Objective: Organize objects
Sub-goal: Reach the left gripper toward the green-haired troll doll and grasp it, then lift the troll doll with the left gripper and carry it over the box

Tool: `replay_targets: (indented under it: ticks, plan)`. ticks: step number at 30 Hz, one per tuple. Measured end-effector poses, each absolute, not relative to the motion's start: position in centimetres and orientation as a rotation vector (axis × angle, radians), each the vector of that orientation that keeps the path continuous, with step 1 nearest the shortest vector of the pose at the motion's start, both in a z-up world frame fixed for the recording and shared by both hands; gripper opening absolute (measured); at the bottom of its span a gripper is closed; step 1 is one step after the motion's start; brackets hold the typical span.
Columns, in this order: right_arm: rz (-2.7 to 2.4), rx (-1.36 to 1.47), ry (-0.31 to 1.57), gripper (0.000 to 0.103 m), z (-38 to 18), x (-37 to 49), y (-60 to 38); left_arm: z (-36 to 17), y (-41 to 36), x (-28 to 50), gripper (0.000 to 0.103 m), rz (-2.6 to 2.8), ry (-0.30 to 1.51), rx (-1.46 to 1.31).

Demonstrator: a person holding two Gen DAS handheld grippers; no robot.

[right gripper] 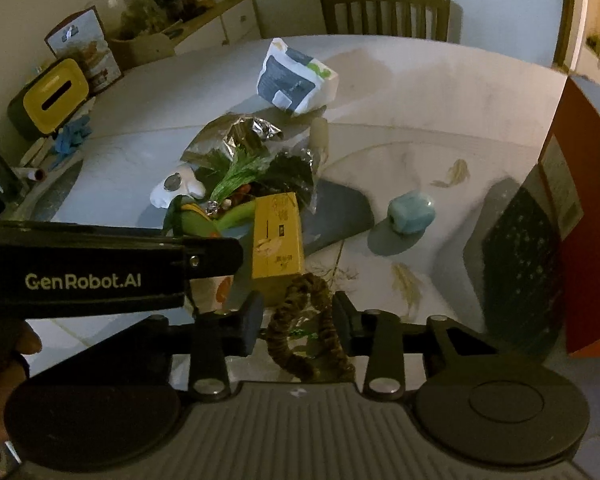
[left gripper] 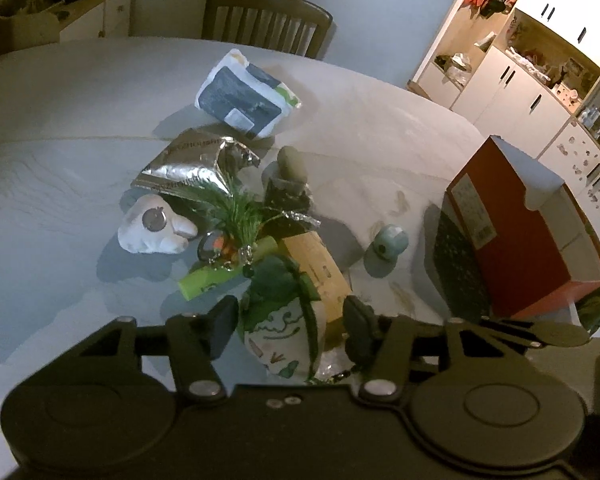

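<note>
A pile of objects lies mid-table: a silver foil bag (left gripper: 192,164), a white and dark package (left gripper: 244,96), a white plush (left gripper: 152,228), a green plant sprig (left gripper: 236,208), a green tube (left gripper: 224,272) and a yellow box (left gripper: 316,272). My left gripper (left gripper: 288,328) is open around a green and white printed pouch (left gripper: 280,320). My right gripper (right gripper: 296,320) is open around a brown braided cord (right gripper: 312,336), just in front of the yellow box (right gripper: 276,240). The left gripper's body (right gripper: 100,268) crosses the right wrist view.
An open red box (left gripper: 528,232) stands at the right, also in the right wrist view (right gripper: 588,200). A small blue object (left gripper: 388,244) lies between it and the pile. A chair (left gripper: 264,20) is behind the table. A yellow-topped container (right gripper: 52,92) sits far left.
</note>
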State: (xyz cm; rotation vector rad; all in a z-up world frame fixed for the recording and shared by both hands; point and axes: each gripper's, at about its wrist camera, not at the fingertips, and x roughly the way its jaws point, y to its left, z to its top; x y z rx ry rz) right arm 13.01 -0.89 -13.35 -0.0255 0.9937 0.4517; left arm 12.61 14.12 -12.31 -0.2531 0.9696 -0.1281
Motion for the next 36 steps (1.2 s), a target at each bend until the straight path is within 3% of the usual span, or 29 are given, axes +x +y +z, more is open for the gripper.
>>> replay_targets:
  ticks: [5,13,19,36]
  plan:
    - [0.439,0.014,1.020,0.035,-13.6,13.5,-1.1,-12.5,14.5,12.8,0.049,-0.133,0.972,-0.278]
    - [0.432,0.026,1.040,0.017,-13.6,13.7,-0.8,-12.9,15.0,12.9,0.043,-0.148,0.985,-0.311]
    - [0.421,0.033,1.028,0.011,-13.0,13.4,-0.9,-12.6,15.3,12.8,0.041,-0.172,0.981,-0.339]
    - [0.355,0.133,0.933,0.010,-6.6,11.8,-5.7,-6.7,15.9,12.7,0.041,-0.286,0.958,-0.413]
